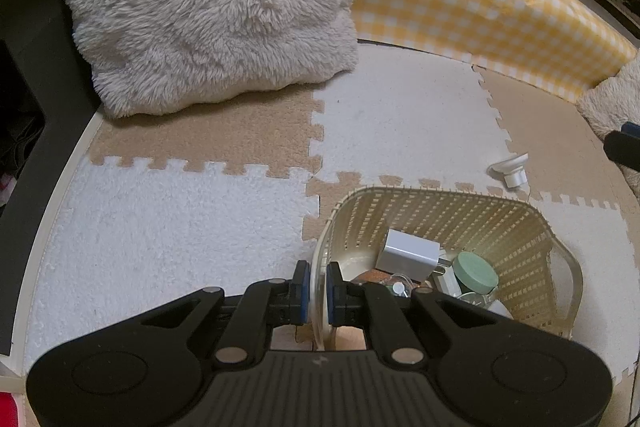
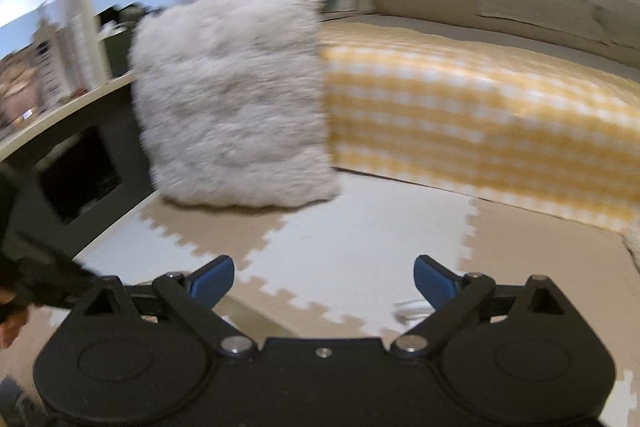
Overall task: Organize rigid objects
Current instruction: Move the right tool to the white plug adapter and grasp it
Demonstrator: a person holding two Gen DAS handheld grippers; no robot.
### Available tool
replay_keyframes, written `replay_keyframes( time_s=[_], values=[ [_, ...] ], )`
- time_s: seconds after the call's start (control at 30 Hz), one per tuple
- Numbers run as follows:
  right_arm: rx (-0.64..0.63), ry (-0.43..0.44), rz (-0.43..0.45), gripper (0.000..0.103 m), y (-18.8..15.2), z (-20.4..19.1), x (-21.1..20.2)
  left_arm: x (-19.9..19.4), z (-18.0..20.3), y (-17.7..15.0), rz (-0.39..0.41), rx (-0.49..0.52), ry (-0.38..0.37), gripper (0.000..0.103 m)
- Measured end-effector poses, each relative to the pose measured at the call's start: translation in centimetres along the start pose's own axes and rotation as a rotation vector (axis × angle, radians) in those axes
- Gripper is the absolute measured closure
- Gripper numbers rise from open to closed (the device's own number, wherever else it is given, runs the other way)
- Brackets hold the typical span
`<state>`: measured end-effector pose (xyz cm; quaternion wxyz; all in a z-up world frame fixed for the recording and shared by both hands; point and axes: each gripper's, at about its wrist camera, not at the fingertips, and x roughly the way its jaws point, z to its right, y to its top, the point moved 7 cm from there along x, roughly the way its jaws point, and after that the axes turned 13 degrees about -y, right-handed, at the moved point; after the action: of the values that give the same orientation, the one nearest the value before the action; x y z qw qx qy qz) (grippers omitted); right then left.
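The left gripper (image 1: 318, 293) pinched the thin rim of a cream plastic basket (image 1: 532, 243) with a woven lattice wall, jaws nearly together on it. Inside lay a boxy white charger (image 1: 408, 249), a round mint-green lid (image 1: 478, 273) on a clear jar, and smaller clutter too hidden to name. At two o'clock from the basket, a small white plastic cap-like piece (image 1: 510, 169) lay tipped on the fuzzy beige-and-white interlocking foam mat (image 1: 160, 227). A shaggy cream cushion (image 1: 208, 3) leaned at eleven o'clock beside a yellow gingham bedcover (image 1: 480, 7). The right gripper (image 2: 324, 283) stood wide apart, empty, its blue pads (image 2: 210, 281) over the mat.
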<state>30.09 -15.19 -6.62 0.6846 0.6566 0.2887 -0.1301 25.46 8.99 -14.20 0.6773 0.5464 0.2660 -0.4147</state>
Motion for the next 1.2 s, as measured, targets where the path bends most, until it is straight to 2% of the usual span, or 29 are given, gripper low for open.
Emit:
replay_keyframes(
  time_s=[0.3, 0.4, 0.53, 0.67, 0.8, 0.87, 0.97, 1.1, 1.17, 1.2],
  values=[
    [0.061, -0.204, -0.069, 0.003, -3.9, 5.5, 4.6, -0.1, 0.0, 0.0, -0.003, 0.01, 0.006, 0.095],
    [0.056, -0.24, -0.087, 0.001, -5.3, 6.1, 6.1, -0.1, 0.0, 0.0, -0.004, 0.012, 0.008, 0.095],
    [0.019, -0.292, -0.061, 0.0, -6.4, 6.0, 7.7, -0.1, 0.0, -0.1, -0.004, 0.015, 0.009, 0.095],
    [0.004, -0.295, -0.061, 0.0, -6.6, 5.7, 9.0, -0.1, 0.2, -0.1, -0.007, 0.024, 0.014, 0.095],
    [0.0, -0.254, -0.081, 0.002, -6.8, 5.2, 10.0, -0.2, 0.3, -0.1, -0.014, 0.032, 0.016, 0.095],
    [-0.03, -0.243, -0.098, 0.022, -6.9, 4.8, 10.5, -0.1, 0.3, 0.0, -0.017, 0.037, 0.019, 0.095],
    [-0.087, -0.238, -0.125, 0.04, -7.3, 4.1, 11.5, 0.0, 0.4, 0.0, -0.02, 0.045, 0.023, 0.095],
    [-0.12, -0.221, -0.133, 0.054, -7.6, 3.5, 12.3, 0.0, 0.4, 0.0, -0.02, 0.045, 0.022, 0.095],
    [-0.113, -0.202, -0.142, 0.068, -7.6, 3.3, 12.7, 0.0, 0.5, 0.0, -0.02, 0.047, 0.021, 0.095],
    [-0.109, -0.197, -0.146, 0.07, -7.6, 3.2, 13.0, 0.0, 0.5, 0.0, -0.02, 0.047, 0.021, 0.095]
  ],
)
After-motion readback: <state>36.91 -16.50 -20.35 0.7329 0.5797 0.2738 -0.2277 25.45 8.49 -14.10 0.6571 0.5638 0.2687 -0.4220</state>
